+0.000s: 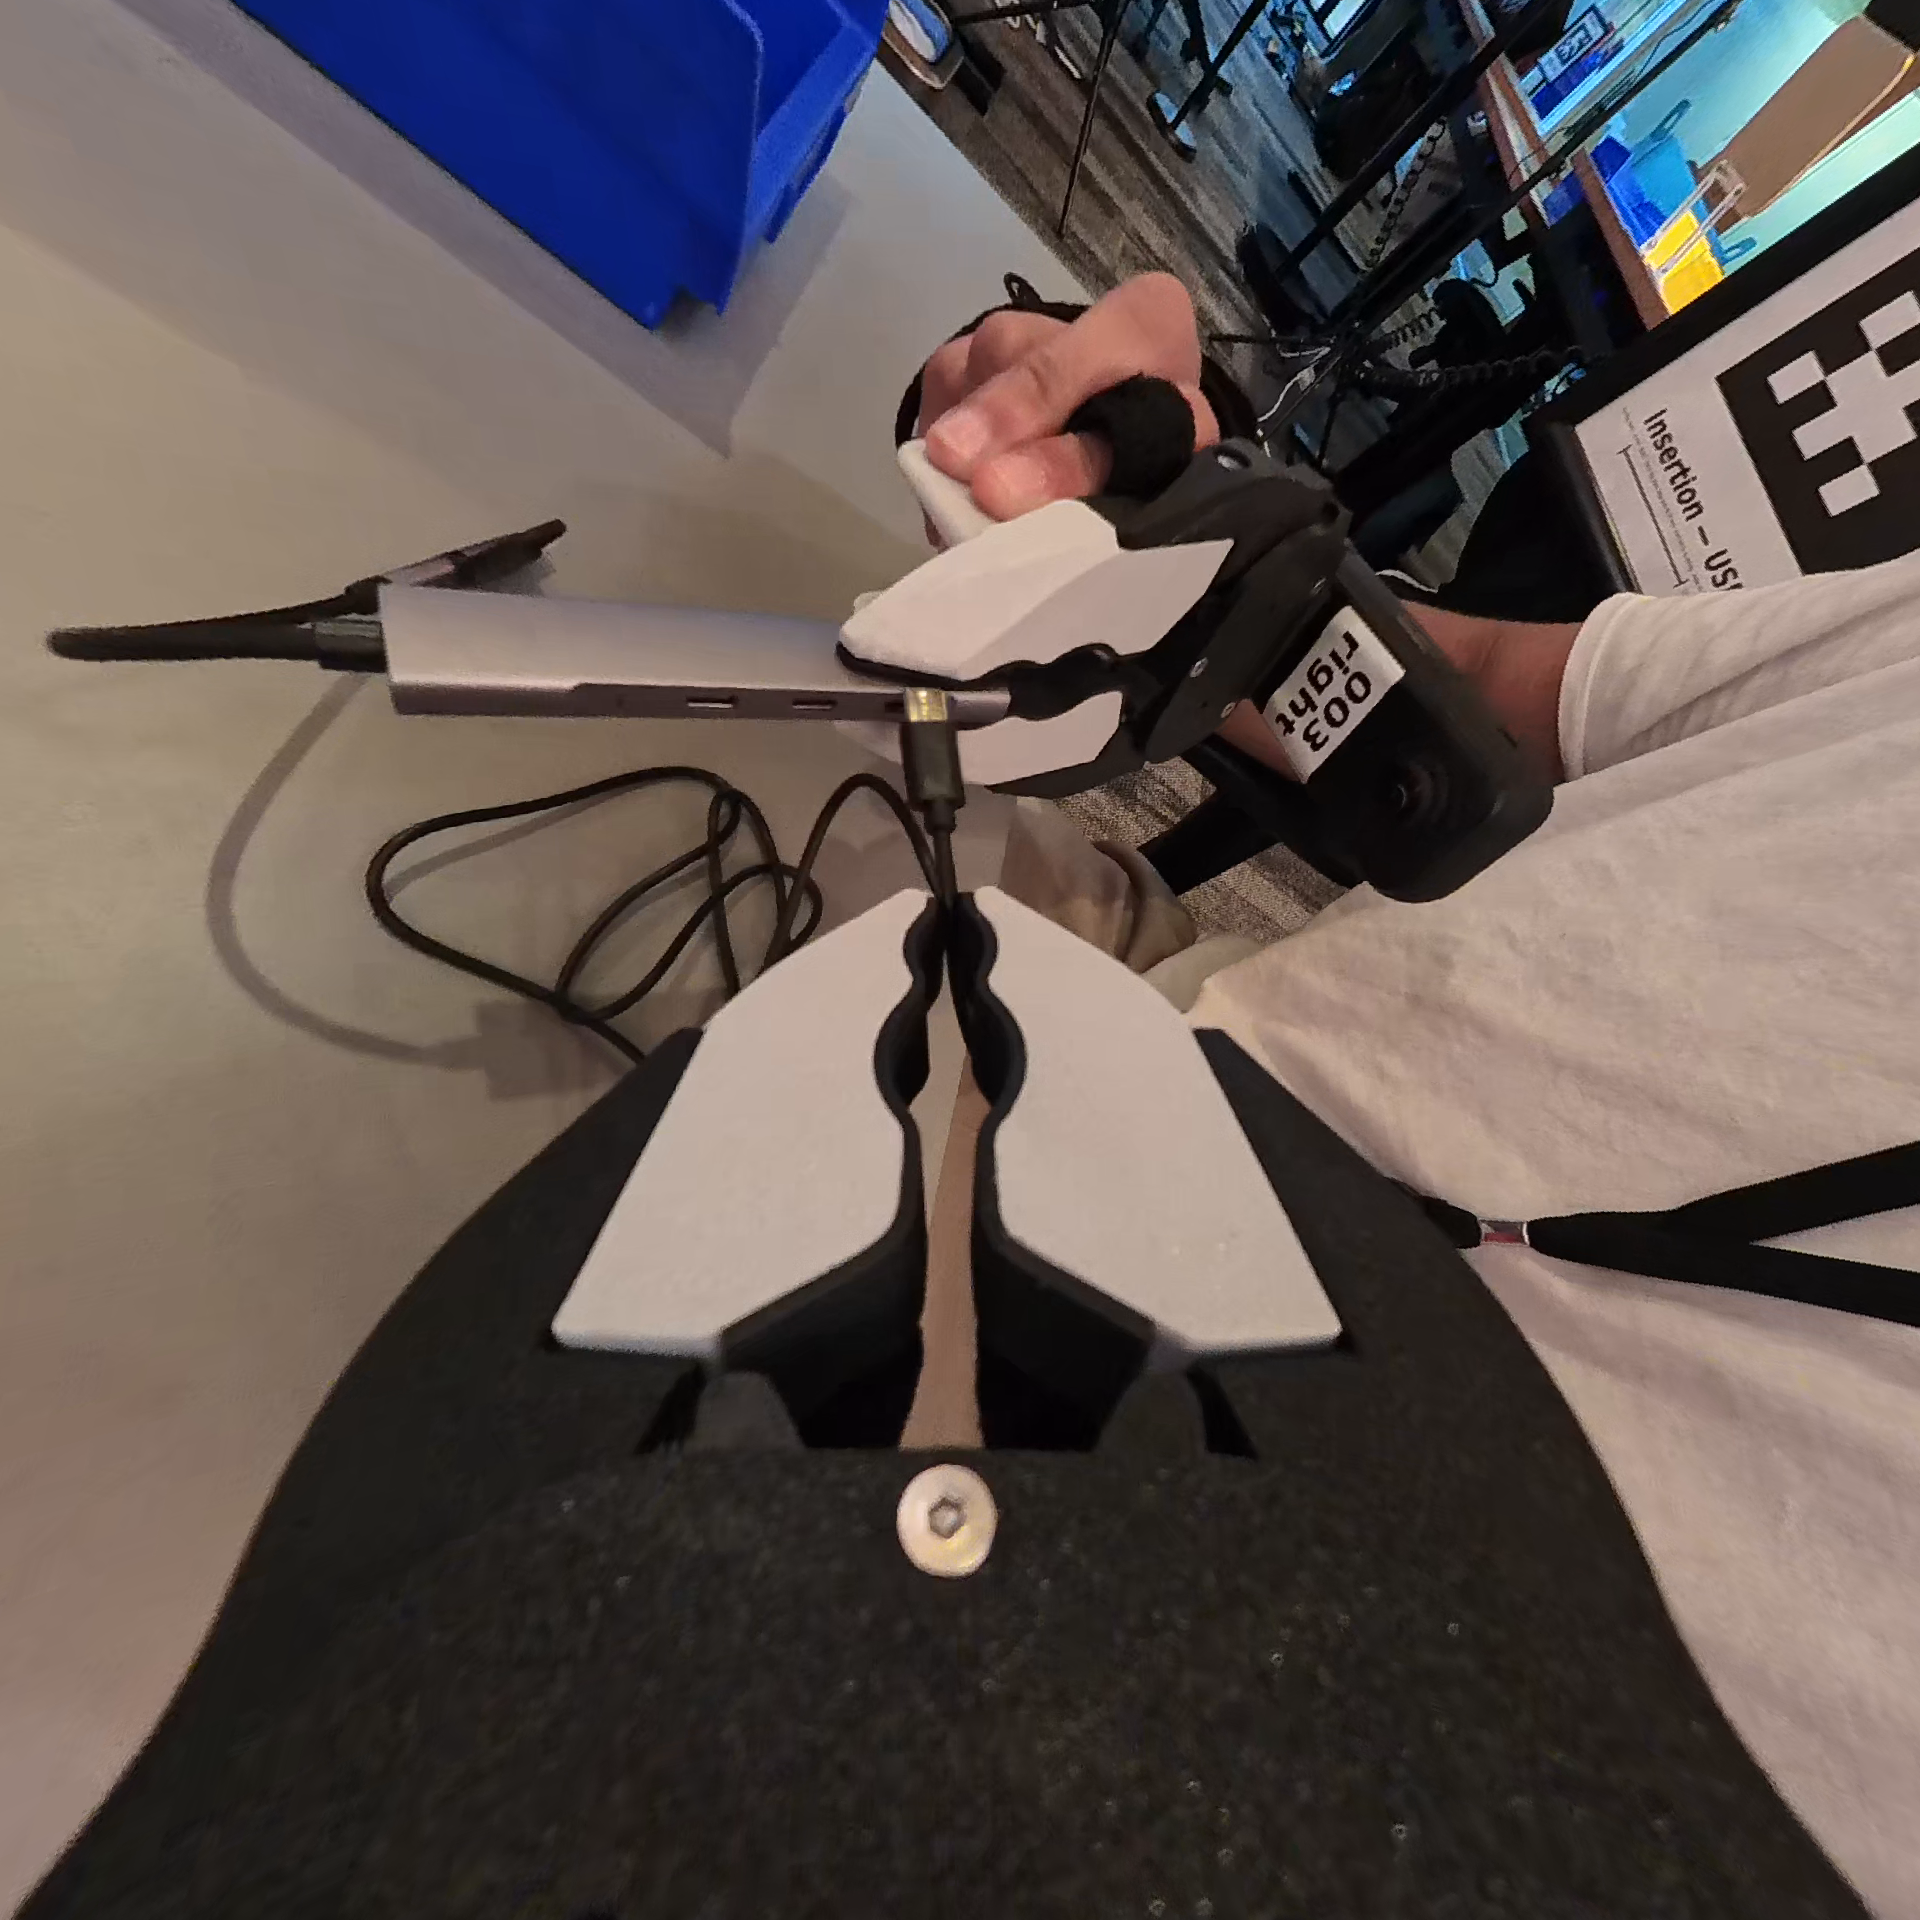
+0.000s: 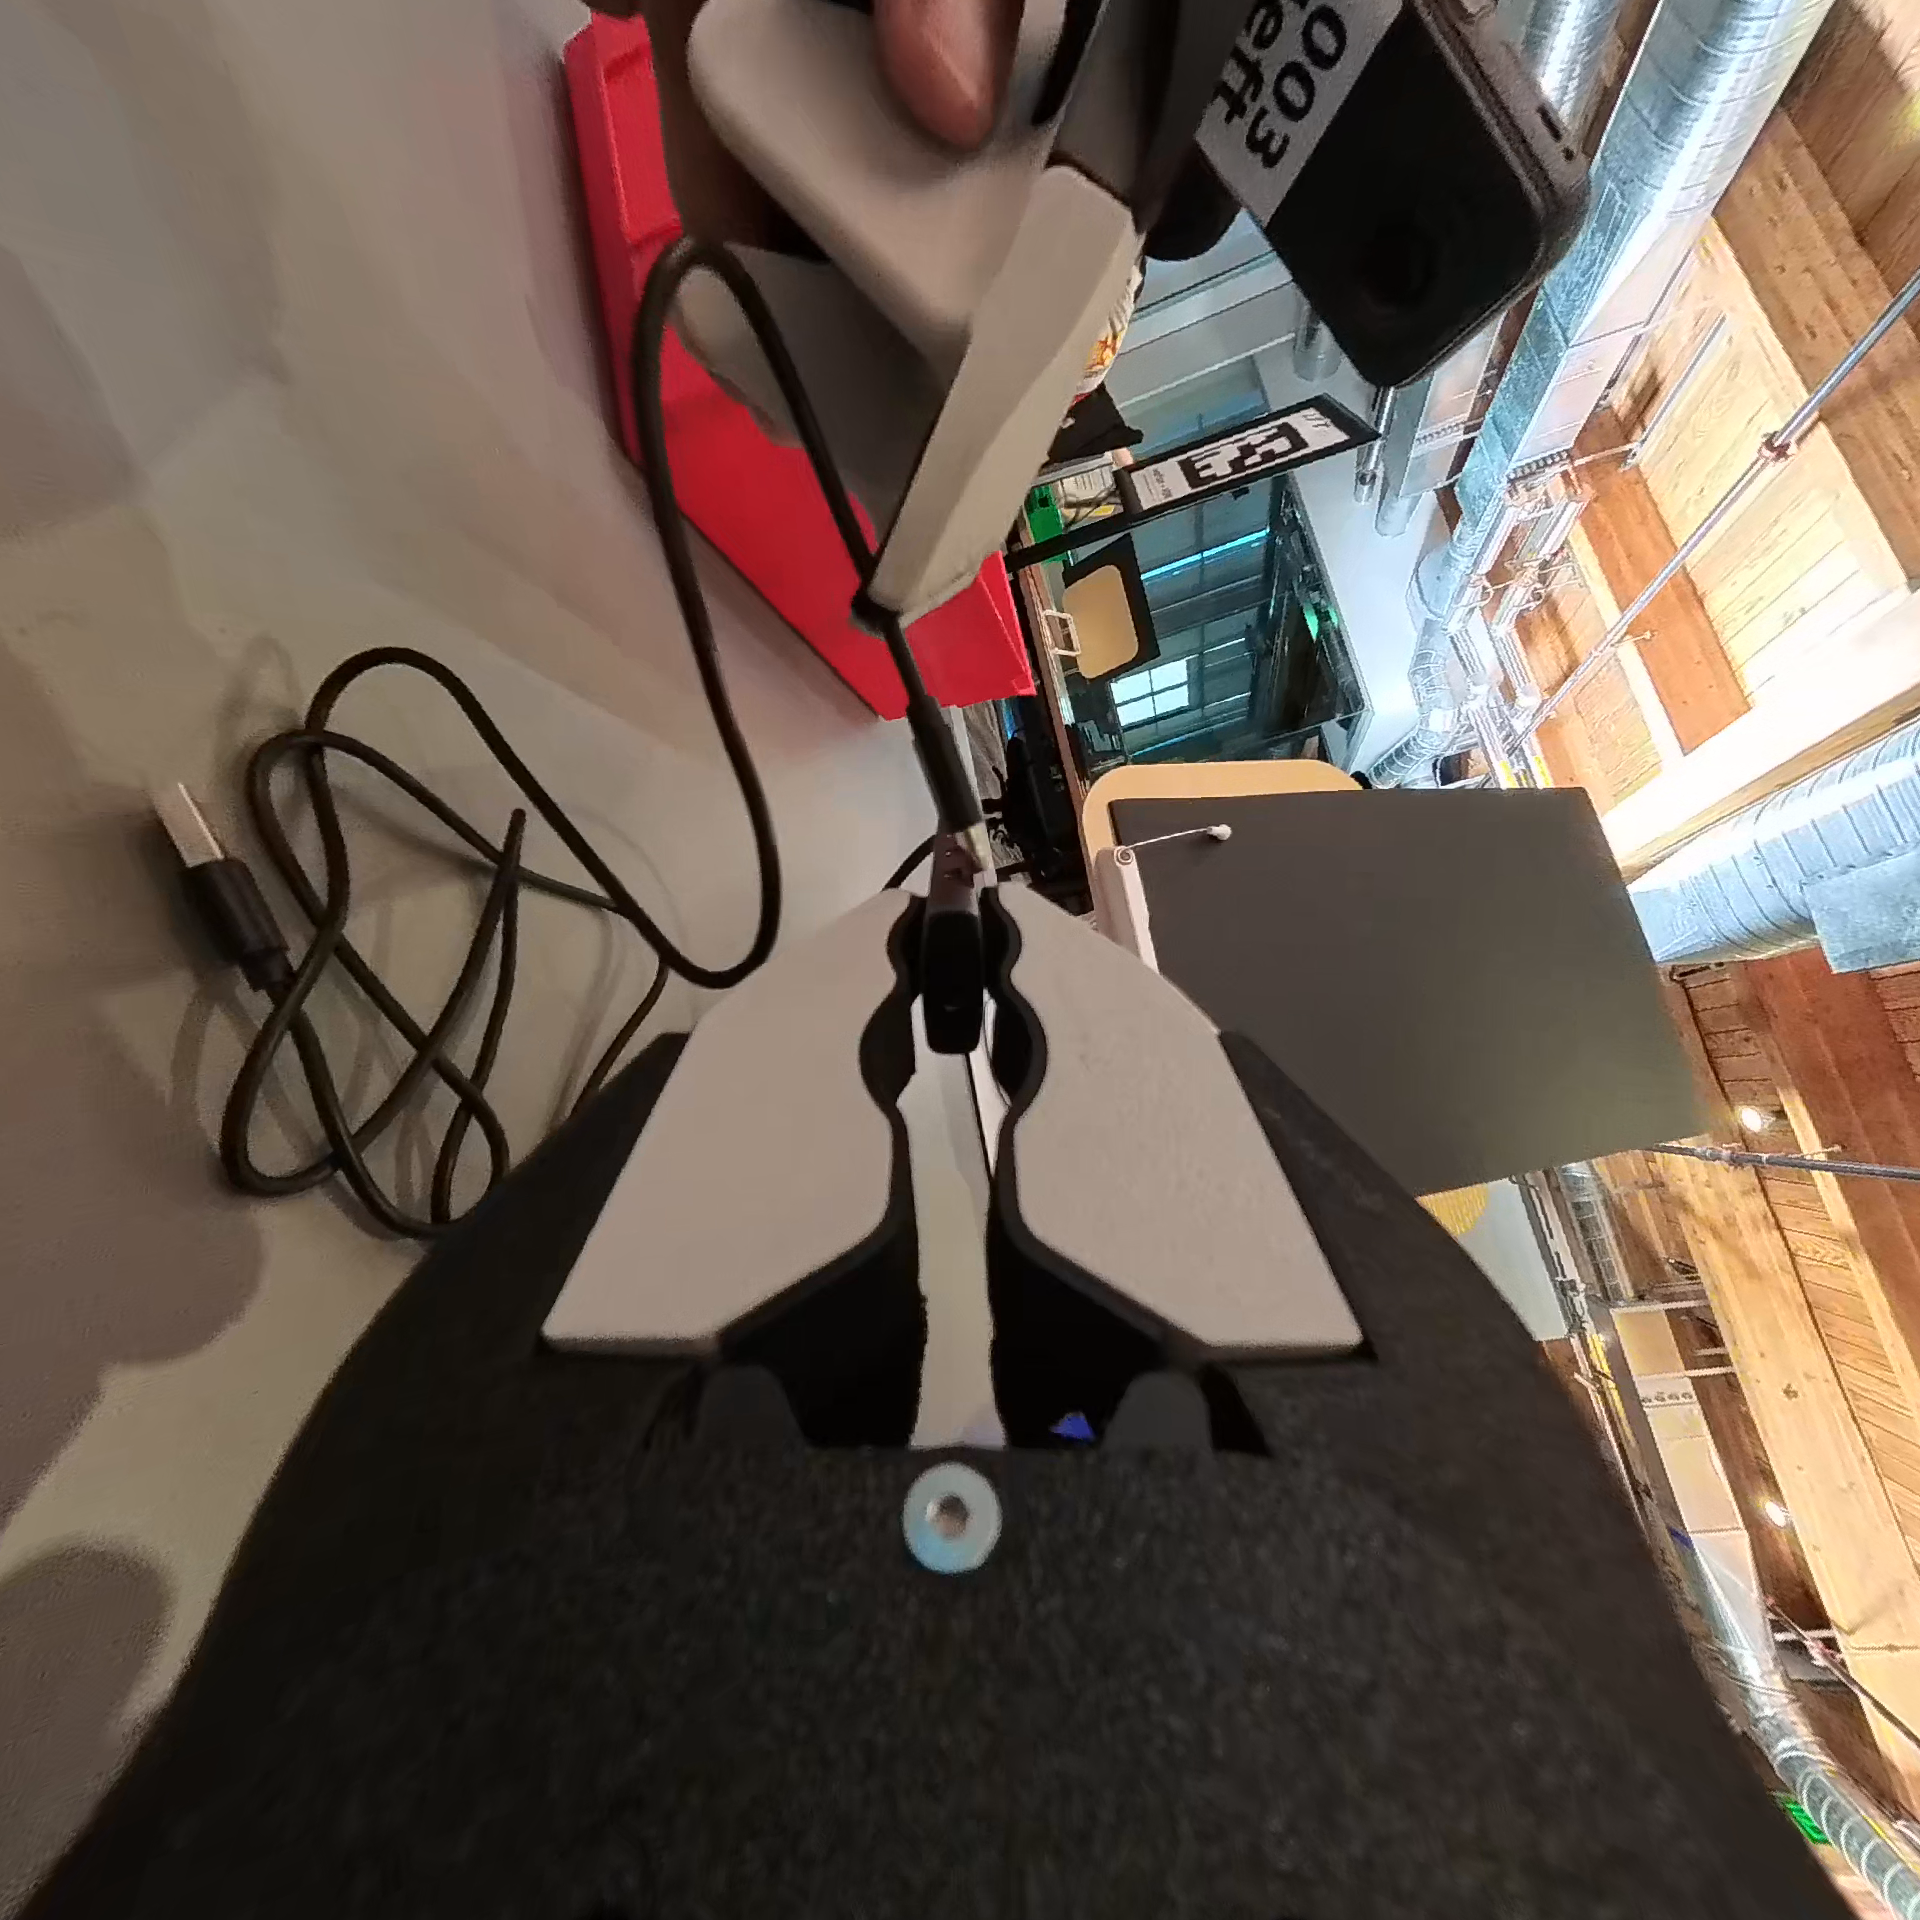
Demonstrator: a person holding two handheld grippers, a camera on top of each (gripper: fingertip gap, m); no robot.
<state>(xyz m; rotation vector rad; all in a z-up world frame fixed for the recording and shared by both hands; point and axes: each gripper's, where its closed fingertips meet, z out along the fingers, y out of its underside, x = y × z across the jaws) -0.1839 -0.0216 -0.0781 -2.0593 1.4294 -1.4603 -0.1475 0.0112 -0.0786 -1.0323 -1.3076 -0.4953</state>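
My left gripper (image 1: 951, 906) is shut on a thin black cable (image 1: 940, 862), just behind its small plug (image 1: 928, 764). The plug's metal tip touches the side of a grey USB hub (image 1: 623, 660), near its right end; I cannot tell how deep it sits. My right gripper (image 1: 920, 681) is shut on that end of the hub and holds it above the white table (image 1: 208, 416). In the right wrist view my right gripper (image 2: 948, 909) clamps the dark hub end (image 2: 948, 987), with the plug (image 2: 954, 795) and left gripper (image 2: 883, 608) just beyond. The cable's slack (image 2: 353, 987) lies coiled on the table, ending in a USB-A plug (image 2: 187, 826).
A blue bin (image 1: 582, 135) stands at the table's far side and a red bin (image 2: 748, 468) behind the left gripper. The hub's own black lead (image 1: 187, 639) hangs off its left end. A person's white shirt (image 1: 1610, 987) and a sign board (image 1: 1766, 436) are at the right. The tips of one gripper are about 5 centimetres away from the tips of the other.
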